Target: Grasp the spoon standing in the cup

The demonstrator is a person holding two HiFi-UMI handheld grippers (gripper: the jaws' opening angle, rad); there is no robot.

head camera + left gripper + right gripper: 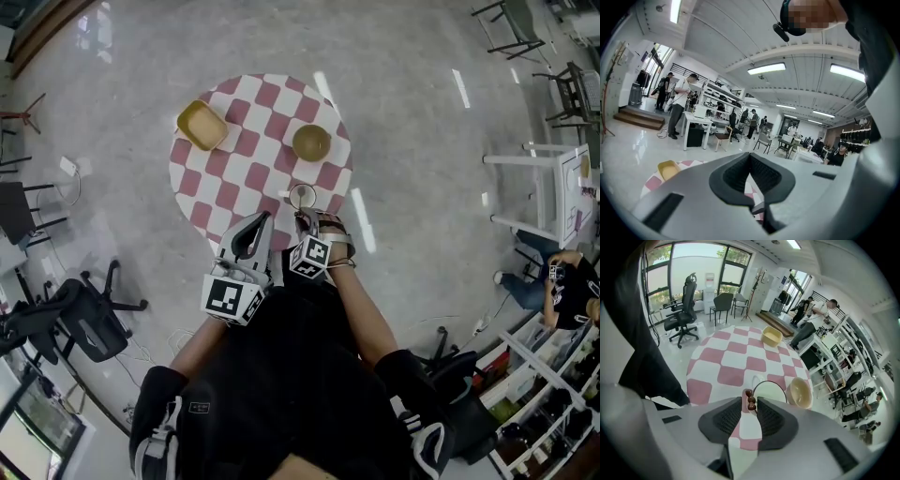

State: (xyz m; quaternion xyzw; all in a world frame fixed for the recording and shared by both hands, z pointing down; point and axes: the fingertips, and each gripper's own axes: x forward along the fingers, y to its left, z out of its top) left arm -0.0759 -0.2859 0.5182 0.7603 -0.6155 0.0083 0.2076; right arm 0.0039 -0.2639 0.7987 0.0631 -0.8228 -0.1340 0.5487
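Bright, even light fills the room — ceiling strip lights (pixel 766 68) glare white and streak the glossy floor (pixel 422 84), while daylight floods the windows (pixel 693 263). Both gripper views bow hard toward dark, vignetted edges — the nearest foreground goes soft.

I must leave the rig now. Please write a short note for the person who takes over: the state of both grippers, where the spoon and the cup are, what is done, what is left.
Left gripper: shut, empty, idle by the table's near edge.
Right gripper: jaws apart on either side of the handle top of the brown bead-handled spoon; the pads do not appear to press it.
Things: the spoon stands in the dark-rimmed round cup, near the front edge of the round pink-and-white checked table.
Done: right gripper lined up on the handle.
Left: close the jaws on the handle.
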